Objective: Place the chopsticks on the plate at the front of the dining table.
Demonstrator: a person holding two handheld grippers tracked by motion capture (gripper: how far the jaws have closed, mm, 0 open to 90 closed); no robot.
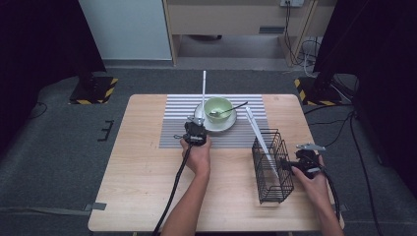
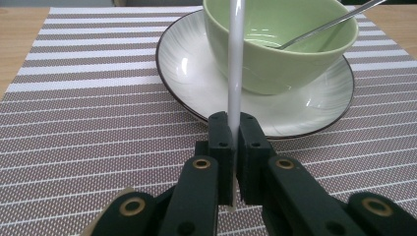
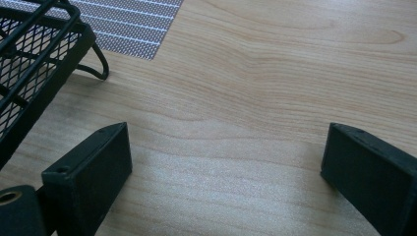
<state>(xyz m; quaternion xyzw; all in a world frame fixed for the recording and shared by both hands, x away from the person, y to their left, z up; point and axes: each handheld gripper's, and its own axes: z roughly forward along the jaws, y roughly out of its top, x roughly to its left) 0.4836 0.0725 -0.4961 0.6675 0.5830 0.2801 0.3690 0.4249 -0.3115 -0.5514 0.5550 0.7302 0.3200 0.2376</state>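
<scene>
A: So, what sits on the wooden table (image 1: 142, 187)?
B: A striped mat (image 1: 177, 123), a black wire basket (image 1: 272, 167), and a plate (image 2: 196, 69) under a green bowl (image 2: 290, 54).
A: And the grippers?
B: The left gripper (image 2: 235, 129) is clamped on an upright white stick (image 2: 236, 59) just before the plate. The right gripper (image 3: 226, 152) gapes wide, holding nothing, beside the basket.

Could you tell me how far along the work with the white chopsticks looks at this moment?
One white chopstick already leans in the black wire basket. The left gripper is shut on a second white stick, held upright in front of the green bowl and plate. The right gripper is open beside the basket. The held stick probably goes in the basket next.
</scene>
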